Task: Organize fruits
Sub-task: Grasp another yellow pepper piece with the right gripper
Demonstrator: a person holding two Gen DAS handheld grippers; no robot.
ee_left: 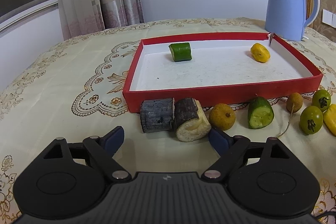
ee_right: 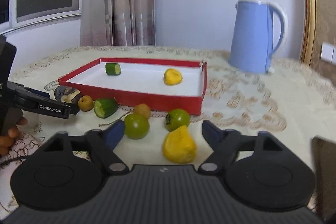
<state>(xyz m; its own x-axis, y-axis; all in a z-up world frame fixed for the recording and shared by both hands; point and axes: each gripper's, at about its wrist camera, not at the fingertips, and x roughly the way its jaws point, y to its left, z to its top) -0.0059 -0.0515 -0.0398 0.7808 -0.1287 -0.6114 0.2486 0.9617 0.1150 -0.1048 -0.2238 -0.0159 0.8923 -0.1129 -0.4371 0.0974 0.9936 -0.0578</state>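
So the sorting is part done: one green cucumber piece (ee_left: 180,51) and one yellow fruit piece (ee_left: 260,52) already lie well apart inside the red tray (ee_left: 220,93), while the rest wait on the table (ee_left: 63,77) along the tray's near wall. The step in hand looks like a fresh pick for each hand.

The left tongs (ee_left: 166,138) stand wide with nothing between the pads. Two dark-skinned sugarcane chunks (ee_left: 176,117) lie side by side just ahead of them, the pale-cut one almost touching the right-hand pad. To take it, the tongs would need to ease forward and straddle one chunk without nudging its neighbour.

The right tongs (ee_right: 160,131) are also apart and hold nothing. A yellow fruit half (ee_right: 179,145) sits between their fingers, nearer the right one but clear of both, and a green round fruit (ee_right: 136,126) rests against the left finger's tip. Closing here risks shoving that green one, so I'd guess a small shift to the right comes first, then the lift over the tray wall
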